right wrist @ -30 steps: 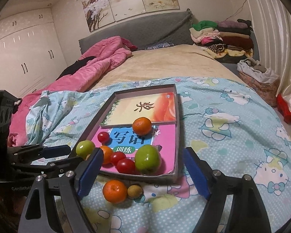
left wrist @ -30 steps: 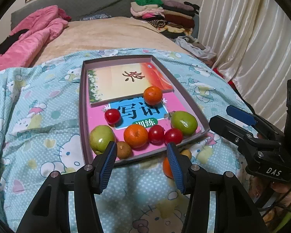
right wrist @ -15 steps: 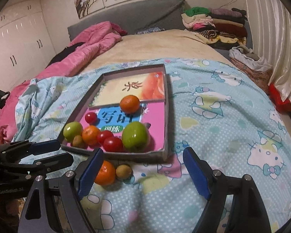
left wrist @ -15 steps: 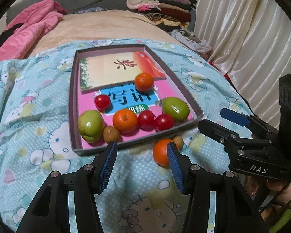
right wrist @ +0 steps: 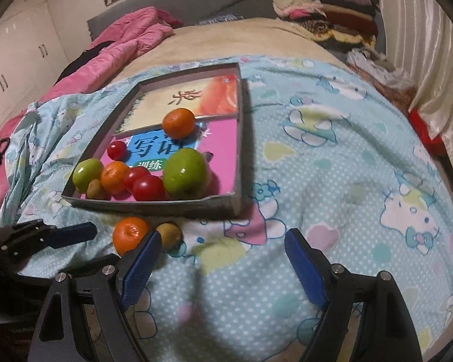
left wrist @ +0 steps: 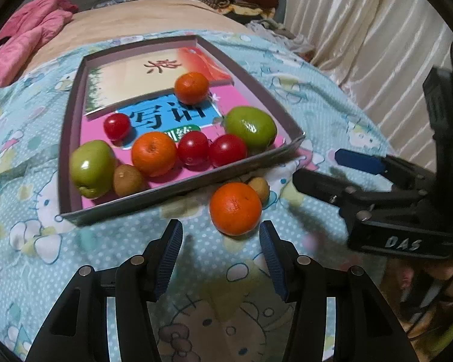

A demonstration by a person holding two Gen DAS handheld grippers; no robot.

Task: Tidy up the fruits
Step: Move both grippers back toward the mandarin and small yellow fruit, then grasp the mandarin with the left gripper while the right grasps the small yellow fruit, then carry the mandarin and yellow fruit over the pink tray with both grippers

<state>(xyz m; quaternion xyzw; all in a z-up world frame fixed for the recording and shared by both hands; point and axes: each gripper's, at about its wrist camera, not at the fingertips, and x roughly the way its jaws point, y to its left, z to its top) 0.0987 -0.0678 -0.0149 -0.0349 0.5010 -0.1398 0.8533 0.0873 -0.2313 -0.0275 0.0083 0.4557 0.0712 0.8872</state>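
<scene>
From the left wrist view, the left gripper (left wrist: 220,242) hung with its jaws apart and nothing between them, low over the blanket (left wrist: 30,271). A loose orange (left wrist: 235,208) lay on the blanket just ahead of the right fingertip, outside the tray (left wrist: 172,188) and near its front wall. A small kiwi (left wrist: 258,188) sat touching the orange on its far side. Inside the tray, along the front, lay a green apple (left wrist: 92,167), a second kiwi (left wrist: 127,180), an orange (left wrist: 154,153) and two tomatoes (left wrist: 211,149) side by side. A second apple (left wrist: 250,126) rested by the right wall, a lone tomato (left wrist: 116,126) sat farther back, and another orange (left wrist: 191,87) lay on the books (left wrist: 130,78) lining the tray floor. The right gripper (left wrist: 332,169) showed at the right edge, jaws spread.

From the right wrist view, the right gripper (right wrist: 223,250) was wide open and empty above the blanket (right wrist: 332,181). The loose orange (right wrist: 130,234) and kiwi (right wrist: 169,233) lay beside its left finger, in front of the tray (right wrist: 166,205). The left gripper (right wrist: 60,235) reached in from the left, also open, near the orange. A pink quilt (right wrist: 126,42) and folded clothes (right wrist: 317,9) lay farther up the bed.
</scene>
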